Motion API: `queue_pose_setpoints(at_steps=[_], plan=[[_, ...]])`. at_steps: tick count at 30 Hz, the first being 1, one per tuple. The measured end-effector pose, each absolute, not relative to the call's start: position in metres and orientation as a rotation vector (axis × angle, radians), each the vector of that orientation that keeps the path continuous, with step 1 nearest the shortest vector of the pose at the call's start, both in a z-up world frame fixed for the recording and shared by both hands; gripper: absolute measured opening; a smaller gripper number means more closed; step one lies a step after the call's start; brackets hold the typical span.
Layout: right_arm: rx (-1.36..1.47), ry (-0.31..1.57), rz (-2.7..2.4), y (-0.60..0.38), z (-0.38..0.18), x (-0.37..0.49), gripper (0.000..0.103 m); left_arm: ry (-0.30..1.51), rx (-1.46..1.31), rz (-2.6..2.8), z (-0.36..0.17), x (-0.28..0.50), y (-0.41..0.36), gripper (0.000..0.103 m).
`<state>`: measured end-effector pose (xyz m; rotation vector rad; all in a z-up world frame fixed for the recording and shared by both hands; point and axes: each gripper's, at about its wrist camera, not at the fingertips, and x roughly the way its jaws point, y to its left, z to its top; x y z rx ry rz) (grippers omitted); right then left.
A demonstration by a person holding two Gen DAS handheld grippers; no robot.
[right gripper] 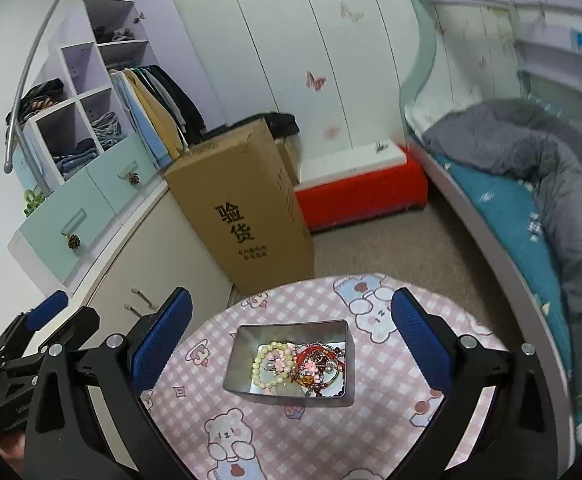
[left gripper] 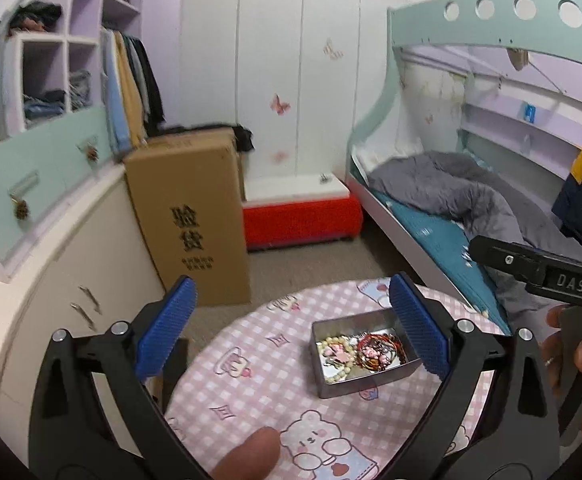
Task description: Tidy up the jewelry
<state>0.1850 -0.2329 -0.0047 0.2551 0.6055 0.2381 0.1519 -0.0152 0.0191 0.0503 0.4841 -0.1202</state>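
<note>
Both of your tools hang above the round surface (right gripper: 379, 364) with nothing in them: the left tool (left gripper: 291, 322) and the right tool (right gripper: 291, 336) have their blue pads wide apart, so each camera looks down between them. Beyond the pads, the jewelry (right gripper: 299, 368) lies all together in the open metal tin (right gripper: 247, 354), a pale bead bracelet (right gripper: 273, 366) beside a tangle of red cords. This fits a tin just filled or one waiting for sorting; farther away stand the cardboard box (right gripper: 243, 208) and the bed (right gripper: 531, 184).

A pink-and-white checked tablecloth (right gripper: 371, 380) is showing cartoon bears; the silver tin (right gripper: 247, 356) is holding cream beads (right gripper: 260, 364) and red cords (right gripper: 323, 350); blue pads (right gripper: 159, 344) are lining black grippers.
</note>
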Motion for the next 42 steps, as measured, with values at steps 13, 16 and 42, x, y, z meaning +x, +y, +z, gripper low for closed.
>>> queue_pose_setpoints(at_steps=[13,16,42], plan=[[0.07,0.409,0.118,-0.203,0.027,0.06,0.096,0.297,0.027,-0.04,0.056,0.039,-0.005,0.097],[0.044,0.36,0.067,-0.199,0.021,0.034,0.096,0.267,0.003,-0.05,0.049,0.014,-0.001,0.097],[0.028,0.182,0.002,-0.187,0.027,-0.031,0.096,0.206,-0.036,0.006,0.038,-0.036,0.007,0.097]])
